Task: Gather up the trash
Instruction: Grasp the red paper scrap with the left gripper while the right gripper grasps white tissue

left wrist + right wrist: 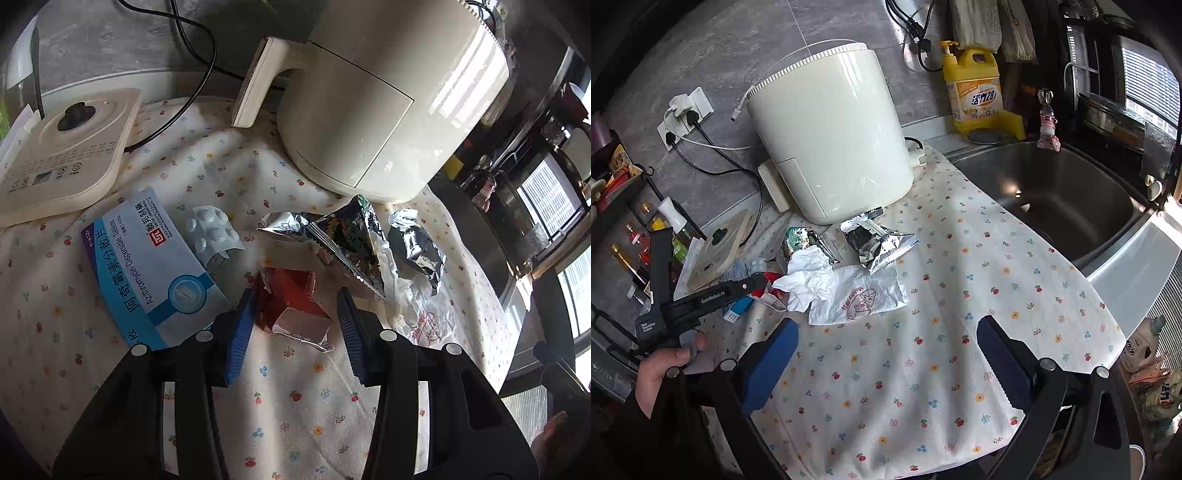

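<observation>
Left wrist: spread left tool (pixel 295 308) around red carton (pixel 291 306).

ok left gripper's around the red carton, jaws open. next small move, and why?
Probably close the left gripper on the crushed red carton. The carton already sits between the open blue fingers, apart from the foil wrappers, so a squeeze should catch it alone.

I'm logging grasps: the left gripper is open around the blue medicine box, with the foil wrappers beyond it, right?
Not the medicine box. The left wrist view shows the left gripper open around the red carton; the medicine box lies beside its finger. The foil wrappers do lie beyond it.
</observation>
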{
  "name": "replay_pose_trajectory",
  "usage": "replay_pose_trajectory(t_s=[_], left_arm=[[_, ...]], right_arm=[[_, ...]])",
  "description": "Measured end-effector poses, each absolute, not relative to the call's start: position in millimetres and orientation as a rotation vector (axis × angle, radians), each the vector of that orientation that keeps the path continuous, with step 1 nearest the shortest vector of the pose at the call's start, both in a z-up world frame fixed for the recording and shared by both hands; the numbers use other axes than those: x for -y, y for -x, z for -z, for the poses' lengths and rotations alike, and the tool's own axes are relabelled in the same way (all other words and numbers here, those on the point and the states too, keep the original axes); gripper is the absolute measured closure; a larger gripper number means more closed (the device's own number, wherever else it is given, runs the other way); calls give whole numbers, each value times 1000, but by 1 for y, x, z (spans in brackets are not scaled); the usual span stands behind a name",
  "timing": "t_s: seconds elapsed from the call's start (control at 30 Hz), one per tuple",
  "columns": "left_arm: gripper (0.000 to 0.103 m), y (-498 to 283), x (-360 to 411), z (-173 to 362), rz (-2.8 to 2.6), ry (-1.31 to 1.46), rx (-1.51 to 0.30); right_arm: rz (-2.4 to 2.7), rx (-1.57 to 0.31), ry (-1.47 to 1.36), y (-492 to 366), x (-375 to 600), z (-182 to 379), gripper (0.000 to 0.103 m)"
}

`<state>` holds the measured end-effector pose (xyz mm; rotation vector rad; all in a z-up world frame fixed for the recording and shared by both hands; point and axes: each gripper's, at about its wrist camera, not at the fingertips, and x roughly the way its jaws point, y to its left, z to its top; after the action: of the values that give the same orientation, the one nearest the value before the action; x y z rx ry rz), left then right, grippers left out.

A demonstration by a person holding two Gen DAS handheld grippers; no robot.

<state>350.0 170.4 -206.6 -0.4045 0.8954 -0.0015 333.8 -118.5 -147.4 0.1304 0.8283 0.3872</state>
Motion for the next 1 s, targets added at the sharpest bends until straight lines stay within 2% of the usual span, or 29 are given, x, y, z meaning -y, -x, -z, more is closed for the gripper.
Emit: replay_pose_trajectory(t_s=[0.07, 0.13, 0.5, 0.67, 0.73, 0.77, 0.83, 0.87, 0.9, 1.0], left_arm=[[74, -351, -172, 208, 3, 419, -905], [76, -347, -172, 203, 6, 421, -885], [77, -290, -204, 165, -80, 445, -784], [77, -265, -224, 164, -140, 464, -782], [77, -257, -229, 165, -157, 469, -781], [77, -252, -232, 165, -164, 472, -781], [77, -245, -237, 167, -174, 476, -782], [77, -242, -238, 167, -178, 477, -782], [77, -239, -239, 167, -179, 477, -783], [77, -234, -240, 166, -172, 477, -779]], right_arm=[[-416, -828, -103, -338, 110, 147, 8], [-445, -840, -99, -344, 102, 149, 9], [-610, -924, -50, -380, 37, 165, 29], [-646, -963, -36, -397, 3, 176, 31], [-646, -980, -28, -403, -8, 183, 37], [-644, -989, -26, -406, -12, 187, 44], [-637, -1016, -27, -411, -16, 194, 62], [-631, -1036, -23, -413, -17, 197, 85], [-621, -1040, -24, -412, -16, 197, 92], [-615, -1006, -28, -402, -9, 191, 98]])
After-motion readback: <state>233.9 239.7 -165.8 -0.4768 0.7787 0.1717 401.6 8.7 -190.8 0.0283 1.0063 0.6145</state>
